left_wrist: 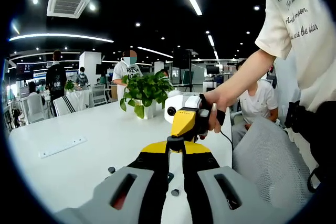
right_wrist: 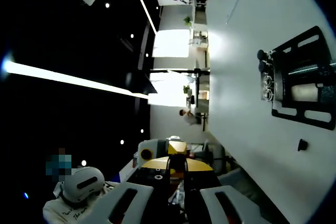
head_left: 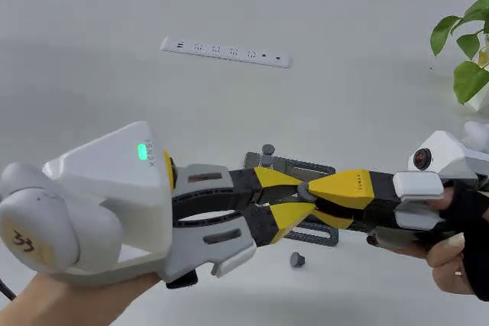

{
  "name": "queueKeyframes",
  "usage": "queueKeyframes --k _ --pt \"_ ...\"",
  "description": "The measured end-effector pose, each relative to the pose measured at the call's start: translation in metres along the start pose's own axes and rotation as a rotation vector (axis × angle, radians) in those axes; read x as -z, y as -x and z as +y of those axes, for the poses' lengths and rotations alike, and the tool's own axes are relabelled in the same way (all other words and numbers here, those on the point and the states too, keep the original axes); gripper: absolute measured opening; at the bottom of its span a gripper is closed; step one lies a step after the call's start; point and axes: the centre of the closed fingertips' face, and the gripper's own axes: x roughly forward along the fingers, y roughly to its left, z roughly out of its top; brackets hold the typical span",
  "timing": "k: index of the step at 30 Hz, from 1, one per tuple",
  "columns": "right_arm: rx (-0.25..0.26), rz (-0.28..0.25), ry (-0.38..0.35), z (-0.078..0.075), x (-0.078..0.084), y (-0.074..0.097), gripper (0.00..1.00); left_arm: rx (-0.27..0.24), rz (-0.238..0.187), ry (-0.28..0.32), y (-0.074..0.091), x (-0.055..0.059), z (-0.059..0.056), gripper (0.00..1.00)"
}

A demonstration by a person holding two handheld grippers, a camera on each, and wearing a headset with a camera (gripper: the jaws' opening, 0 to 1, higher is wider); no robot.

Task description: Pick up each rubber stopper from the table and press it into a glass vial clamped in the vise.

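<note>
Jaws meet tip to tip over vise (right_wrist: 310,43) holding vials (right_wrist: 268,81).

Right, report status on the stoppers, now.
Left hand-held gripper and right hand-held gripper tip to tip over vise, jaws nearly closed, hold unclear. One rubber stopper loose on table beside vise. Nothing blocking it.

Head view: up high, aimed fwd + down at the white table (head_left: 92,74), close behind the left gripper (head_left: 299,198), vise (head_left: 306,166) mid-frame. Left gripper view: low, roughly level, facing across the tabletop straight at the right gripper (left_wrist: 176,138), v. near. Right gripper view: rolled approx a quarter turn, tabletop up the right side, looking back at the left gripper. Shared btw head + right gripper views: vise, power strip (head_left: 225,52), loose stopper (head_left: 297,259). Shared w/ left gripper view: power strip, plant (head_left: 466,43).
</note>
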Motion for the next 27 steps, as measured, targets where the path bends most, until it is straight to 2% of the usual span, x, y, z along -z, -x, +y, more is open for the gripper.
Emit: queueKeyframes --k 4,9,11,13,15,16,17,19,21,22,23,25,26,27 --pt "0.012 0.001 0.017 -0.002 0.001 -0.001 0.05 0.003 0.009 0.002 0.0 0.002 -0.001 0.05" --pt "0.031 -0.001 0.08 -0.005 -0.002 0.001 0.06 0.006 0.019 0.002 -0.001 0.004 -0.001 0.05" --pt "0.069 -0.021 0.15 -0.011 -0.009 0.005 0.07 0.007 0.025 0.005 -0.001 0.006 -0.001 0.05" --pt "0.111 -0.037 0.179 -0.016 -0.015 0.009 0.12 0.007 0.028 0.005 -0.001 0.007 -0.002 0.05" --pt "0.122 -0.037 0.207 -0.015 -0.019 0.012 0.13 0.001 0.043 0.003 -0.001 0.011 0.0 0.05" --pt "0.16 -0.034 0.251 -0.018 -0.022 0.015 0.14 -0.003 0.056 0.003 -0.001 0.014 0.001 0.05" --pt "0.184 -0.019 0.292 -0.019 -0.023 0.016 0.18 -0.008 0.066 0.002 -0.001 0.017 0.002 0.05" --pt "0.247 0.044 0.39 -0.021 -0.02 0.018 0.23 -0.008 0.084 0.006 -0.001 0.021 0.003 0.05" --pt "0.303 0.118 0.522 -0.021 -0.018 0.018 0.28 -0.014 0.108 0.006 -0.001 0.026 0.004 0.05" --pt "0.326 0.152 0.558 -0.022 -0.017 0.019 0.29 -0.014 0.118 0.0 -0.002 0.028 0.005 0.05" --pt "0.356 0.195 0.628 -0.022 -0.016 0.019 0.28 -0.016 0.135 0.002 -0.002 0.032 0.005 0.05" --pt "0.394 0.245 0.707 -0.022 -0.017 0.019 0.29 -0.013 0.141 0.003 -0.002 0.033 0.006 0.05" --pt "0.418 0.278 0.781 -0.022 -0.02 0.019 0.29 -0.013 0.145 0.004 -0.002 0.034 0.006 0.05" --pt "0.434 0.309 0.821 -0.022 -0.021 0.021 0.29 -0.011 0.15 0.006 -0.002 0.035 0.006 0.05"
